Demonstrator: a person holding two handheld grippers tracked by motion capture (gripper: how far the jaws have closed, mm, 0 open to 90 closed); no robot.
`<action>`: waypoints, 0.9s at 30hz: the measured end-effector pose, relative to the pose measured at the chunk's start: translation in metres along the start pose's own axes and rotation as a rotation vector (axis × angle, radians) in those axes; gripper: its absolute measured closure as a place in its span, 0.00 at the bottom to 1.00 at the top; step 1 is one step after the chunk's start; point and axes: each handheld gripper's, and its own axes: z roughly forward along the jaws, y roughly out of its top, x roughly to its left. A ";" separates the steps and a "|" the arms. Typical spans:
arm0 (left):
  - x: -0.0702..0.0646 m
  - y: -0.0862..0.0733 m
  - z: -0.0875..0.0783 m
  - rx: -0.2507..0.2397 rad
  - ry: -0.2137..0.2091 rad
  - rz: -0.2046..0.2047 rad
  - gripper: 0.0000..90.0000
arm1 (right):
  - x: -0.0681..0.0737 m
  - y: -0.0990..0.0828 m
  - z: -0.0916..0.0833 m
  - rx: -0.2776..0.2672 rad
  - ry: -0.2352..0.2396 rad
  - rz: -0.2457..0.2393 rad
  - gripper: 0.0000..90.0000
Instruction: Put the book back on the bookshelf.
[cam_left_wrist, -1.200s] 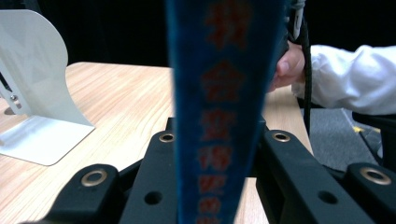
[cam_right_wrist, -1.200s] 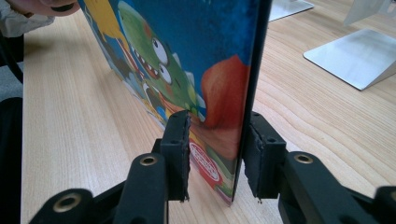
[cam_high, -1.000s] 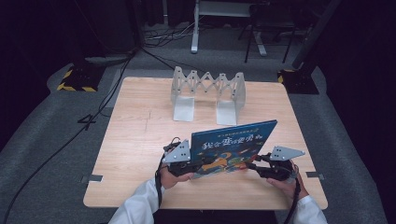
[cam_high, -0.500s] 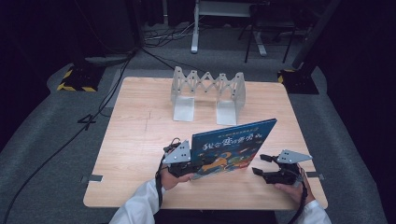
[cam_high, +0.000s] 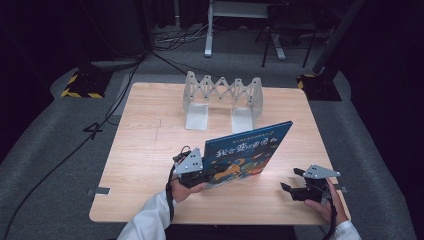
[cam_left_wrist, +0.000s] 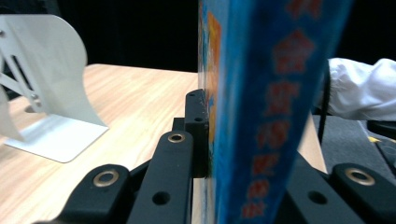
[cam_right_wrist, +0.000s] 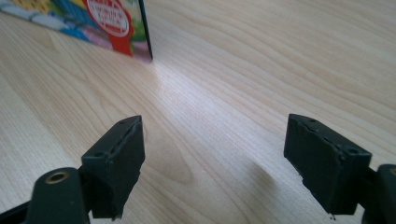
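Currently the left claw (cam_high: 207, 175) clamps the stiff, thin blue hardcover picture book (cam_high: 247, 152) at its lower corner; right claw (cam_high: 292, 181), just opened, empty beside it.

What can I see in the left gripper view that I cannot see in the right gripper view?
Left gripper view: the left gripper shut on the blue picture book's edge, a white metal bookend on the table, and a white sleeve.

Right gripper view: the right gripper, open and empty, and the book's lower corner resting on the wood.

Both: the book and the light wooden table.
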 end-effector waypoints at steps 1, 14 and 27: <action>0.000 0.001 -0.001 -0.002 0.012 0.000 0.92 | 0.001 -0.001 0.002 0.010 -0.005 -0.004 0.23; 0.010 0.012 -0.027 0.007 0.168 0.012 0.92 | 0.001 -0.002 0.008 0.033 0.015 0.000 0.24; 0.018 0.018 -0.042 0.042 0.253 0.043 0.92 | 0.000 -0.002 0.008 0.038 0.025 0.018 0.24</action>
